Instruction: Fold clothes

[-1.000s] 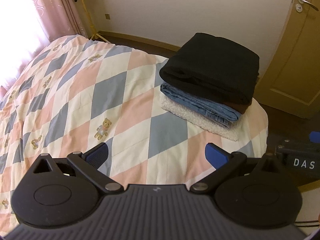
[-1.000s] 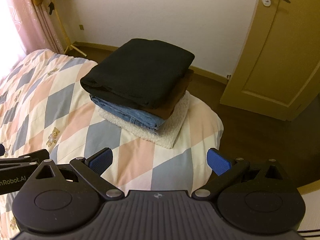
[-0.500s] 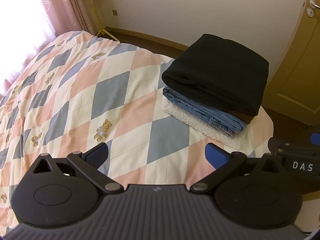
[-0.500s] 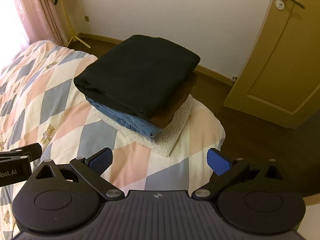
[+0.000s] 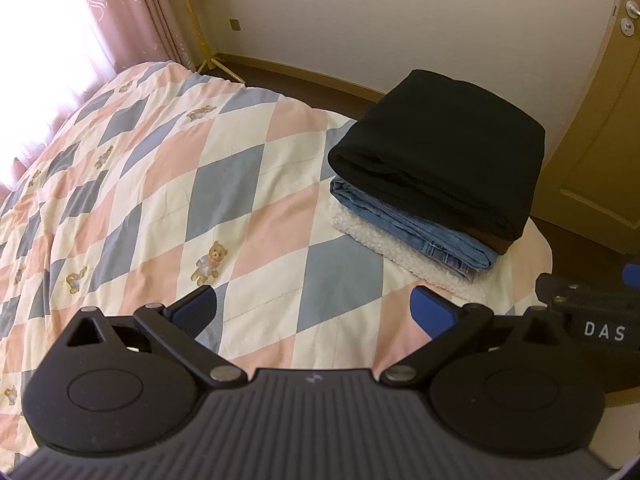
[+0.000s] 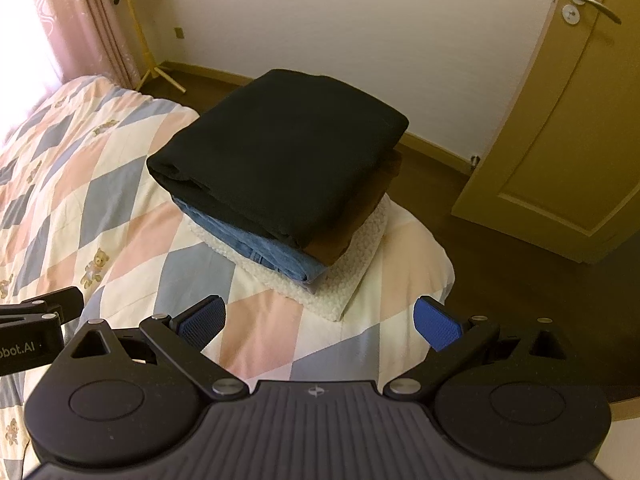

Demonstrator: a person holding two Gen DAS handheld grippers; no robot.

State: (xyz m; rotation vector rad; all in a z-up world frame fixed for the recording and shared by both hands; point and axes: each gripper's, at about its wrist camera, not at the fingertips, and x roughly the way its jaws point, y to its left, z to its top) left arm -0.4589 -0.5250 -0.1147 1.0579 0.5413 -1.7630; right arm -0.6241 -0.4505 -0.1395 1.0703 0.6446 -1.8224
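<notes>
A bed with one stack of folded clothes at its corner.

The bed (image 5: 248,184) wears a quilt of pink, grey-blue and cream diamonds, dotted with small teddy bears (image 5: 206,266). Near the rounded foot corner, a fluffy white garment (image 6: 348,276) lies directly on the quilt, with folded blue denim (image 6: 280,258), a brown piece and a black garment (image 6: 280,148) piled on top. The rest of the quilt lies smooth.

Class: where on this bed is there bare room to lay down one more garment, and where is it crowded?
Free: the quilt left of the stack, toward the curtain, and the strip before it. Crowded: the corner by the door, where the stack sits.
</notes>
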